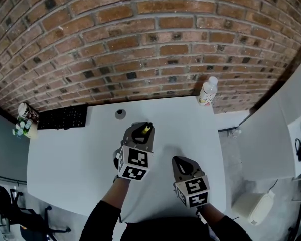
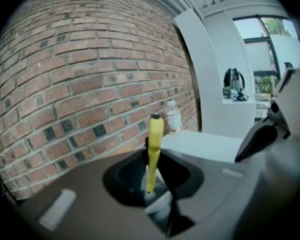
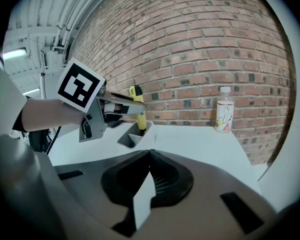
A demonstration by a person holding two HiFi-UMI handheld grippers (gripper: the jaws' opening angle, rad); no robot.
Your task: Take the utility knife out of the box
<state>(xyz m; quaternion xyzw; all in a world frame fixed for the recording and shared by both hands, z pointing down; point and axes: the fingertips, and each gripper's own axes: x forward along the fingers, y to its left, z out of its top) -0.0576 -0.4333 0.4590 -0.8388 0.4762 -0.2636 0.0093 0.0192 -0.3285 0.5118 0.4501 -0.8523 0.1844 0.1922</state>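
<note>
Gripping a yellow utility knife (image 2: 154,149) between its jaws, the left hand-held gripper (image 2: 152,176) held the tool upright, the jaws clamped on the knife's lower part and its black-tipped upper end standing clear above them. In the right gripper view, the knife (image 3: 138,106) hung from that left hand-held gripper (image 3: 135,100) with its bottom end dipping into a small grey box (image 3: 132,136); whether the tip touched the inside of the box could not be told. The box stood on a white counter (image 3: 200,144), ahead of the person.

The right hand-held gripper (image 3: 150,154) had its jaws closed together with nothing between them. In the head view it sat low over the near part of the counter (image 1: 65,154), just right of the left hand-held gripper (image 1: 143,130) and slightly nearer the person, the two not touching. Each carried a cube with black and white square markers.

Farther out, a clear bottle with a white cap (image 1: 208,92) stood upright at the far right corner of the counter, against a red brick wall (image 1: 140,34). A black keyboard (image 1: 62,117) lay along the far left edge, and a small dark round object (image 1: 120,114) sat near the wall between keyboard and bottle.
</note>
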